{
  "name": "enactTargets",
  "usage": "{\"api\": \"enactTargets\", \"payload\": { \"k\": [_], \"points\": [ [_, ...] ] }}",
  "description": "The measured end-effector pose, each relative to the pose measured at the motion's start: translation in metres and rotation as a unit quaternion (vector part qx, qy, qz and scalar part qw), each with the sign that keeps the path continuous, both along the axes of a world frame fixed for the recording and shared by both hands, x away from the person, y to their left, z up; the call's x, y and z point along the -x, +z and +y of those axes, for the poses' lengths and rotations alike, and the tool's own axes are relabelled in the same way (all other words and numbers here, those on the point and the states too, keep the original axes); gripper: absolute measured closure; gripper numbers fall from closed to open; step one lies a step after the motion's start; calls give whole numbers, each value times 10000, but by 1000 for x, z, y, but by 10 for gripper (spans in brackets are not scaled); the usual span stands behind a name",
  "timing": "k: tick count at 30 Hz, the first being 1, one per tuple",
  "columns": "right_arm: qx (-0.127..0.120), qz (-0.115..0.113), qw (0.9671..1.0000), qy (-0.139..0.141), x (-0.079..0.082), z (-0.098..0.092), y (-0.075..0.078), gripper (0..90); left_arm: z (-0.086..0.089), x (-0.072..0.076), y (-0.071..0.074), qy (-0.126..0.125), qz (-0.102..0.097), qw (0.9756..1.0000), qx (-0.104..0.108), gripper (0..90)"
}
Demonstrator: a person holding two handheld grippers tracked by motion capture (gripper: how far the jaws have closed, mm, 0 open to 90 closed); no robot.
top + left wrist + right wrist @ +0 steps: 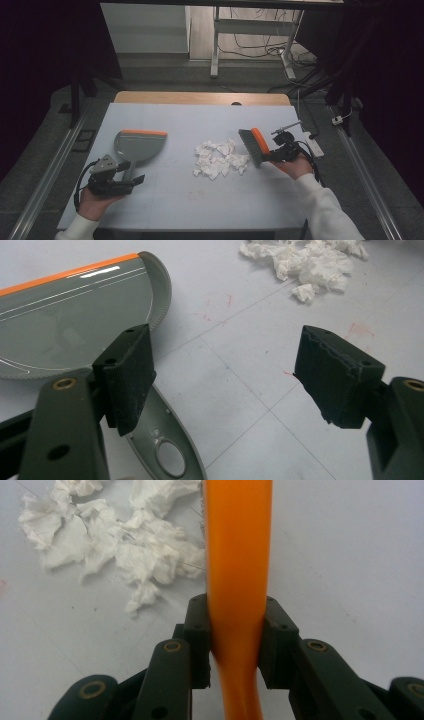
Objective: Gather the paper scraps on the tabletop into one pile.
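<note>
The orange plastic handle of a grey-bristled hand brush [256, 145] is clamped between the fingers of the right gripper [280, 152], at 3 o'clock of a pile of crumpled white paper scraps [219, 159] on the pale grey worktop [200, 200]. At 9 o'clock, a grey dustpan with an orange lip [136, 146] is lain flat, its handle beside the left gripper [131, 172], whose fingers are held apart.

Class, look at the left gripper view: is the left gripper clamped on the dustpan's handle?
No. The left gripper stands open, and the dustpan handle lies beneath one jaw, unpressed.
</note>
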State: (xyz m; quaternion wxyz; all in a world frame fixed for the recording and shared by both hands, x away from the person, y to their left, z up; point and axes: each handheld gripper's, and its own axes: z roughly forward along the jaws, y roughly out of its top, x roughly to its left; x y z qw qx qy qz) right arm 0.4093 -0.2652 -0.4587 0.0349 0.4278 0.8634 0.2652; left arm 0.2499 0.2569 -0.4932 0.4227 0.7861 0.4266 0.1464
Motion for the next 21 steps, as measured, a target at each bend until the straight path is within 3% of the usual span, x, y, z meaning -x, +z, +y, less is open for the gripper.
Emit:
{"api": "enactTargets", "payload": {
  "k": [5,9,16,21],
  "points": [
    [-103,270,9994,201,-2,19,-2,701,0,0,0,-13,-7,10000,-1,248],
    [-275,334,9983,403,-3,40,-4,700,0,1,0,-11,-13,10000,4,249],
    [-545,206,9965,593,-8,71,-3,701,0,1,0,-8,-11,10000,-3,248],
    [-635,-56,9963,575,-8,73,7,700,2,2,0,6,-21,10000,14,249]
  ]
}}
